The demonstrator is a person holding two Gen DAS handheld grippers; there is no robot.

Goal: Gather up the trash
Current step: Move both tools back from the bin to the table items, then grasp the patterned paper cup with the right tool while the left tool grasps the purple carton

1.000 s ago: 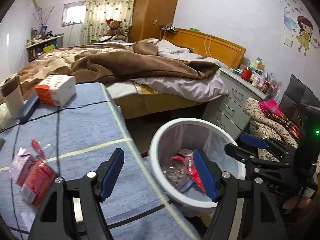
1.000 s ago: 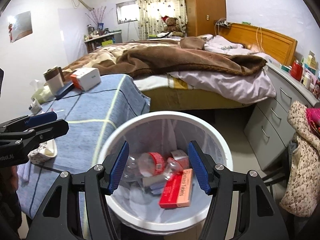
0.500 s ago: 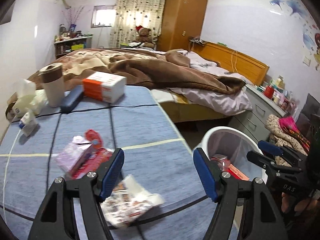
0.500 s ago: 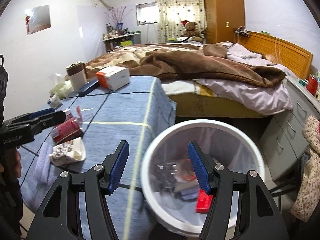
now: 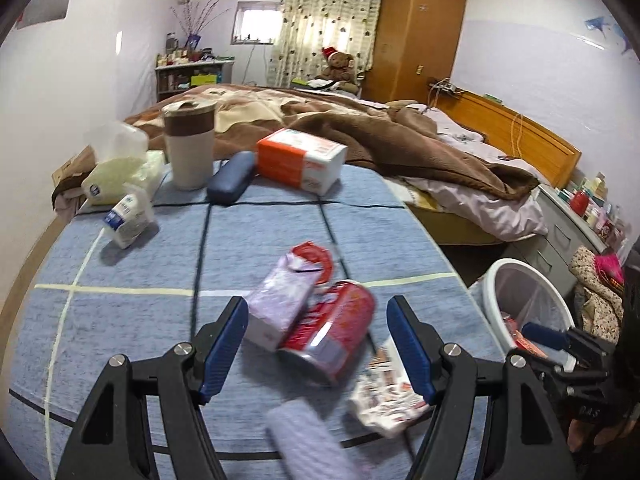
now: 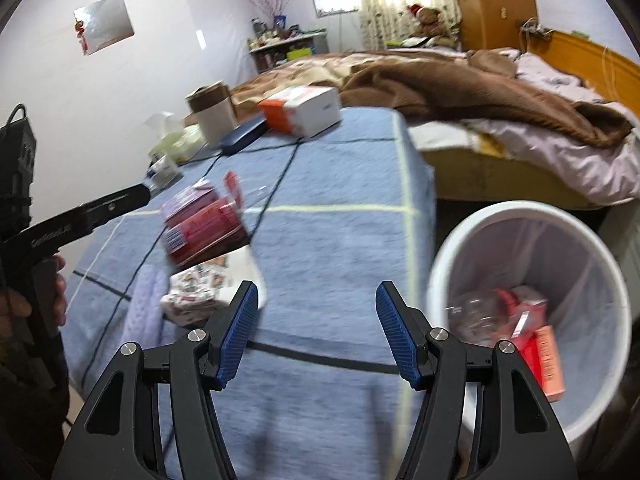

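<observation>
On the blue cloth-covered table (image 5: pixel 120 264) lies a heap of trash: a red can (image 5: pixel 332 332), a pale pink carton (image 5: pixel 280 304), a printed wrapper (image 5: pixel 384 400) and a pale knitted roll (image 5: pixel 308 436). My left gripper (image 5: pixel 320 344) hovers open just before the can and carton, touching neither. My right gripper (image 6: pixel 316 336) is open and empty over the table's near edge. To its left are the red can (image 6: pixel 204 232), the wrapper (image 6: pixel 200 284) and the left gripper (image 6: pixel 92 212). The white bin (image 6: pixel 528 304), (image 5: pixel 524 300) beside the table holds several discarded packs.
At the table's far end stand a brown-and-cream cup (image 5: pixel 190 144), a dark blue case (image 5: pixel 232 178), an orange-and-white box (image 5: pixel 302 160), a tissue pack (image 5: pixel 128 216) and a plastic bag (image 5: pixel 116 168). Behind lie a bed (image 5: pixel 360 128) and grey drawers (image 5: pixel 560 232). A hand (image 6: pixel 36 292) holds the left gripper.
Both grippers swung left, away from the bin and over the table. The left now faces the can and carton; the bin has slid to the right edge of both views. Jaws unchanged.
</observation>
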